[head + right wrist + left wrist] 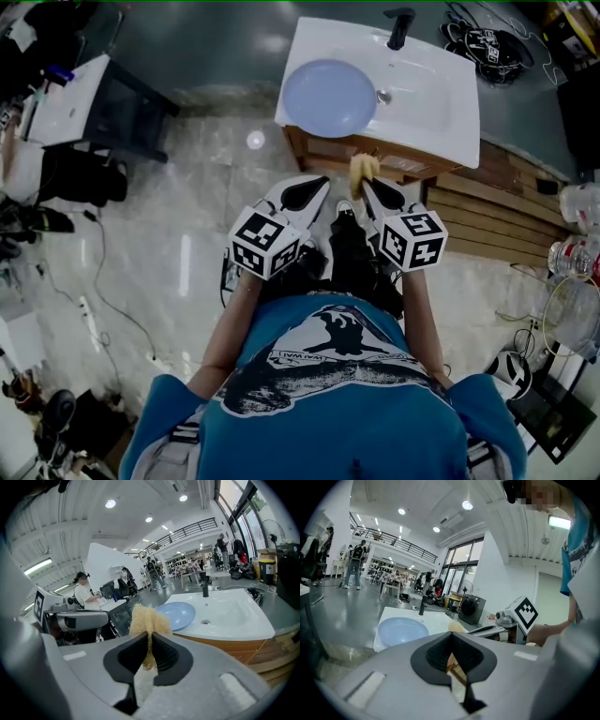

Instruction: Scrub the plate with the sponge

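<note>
Pinches the sponge (146, 618) in the right gripper (150, 641), jaws narrow on its yellow fibres. Carries nothing in the left gripper (451, 641), jaws pressed together. Finds the plate (329, 97) lying on the left of the sink (441, 112), well apart from both grippers and untouched. Seems to have the sponge pick-up done, with reaching the sink and all scrubbing left to do.

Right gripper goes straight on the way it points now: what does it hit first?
Probably the blue plate on the sink, just beyond the sponge that the right gripper is shut on; the sponge would touch first. Depth is unclear.
</note>
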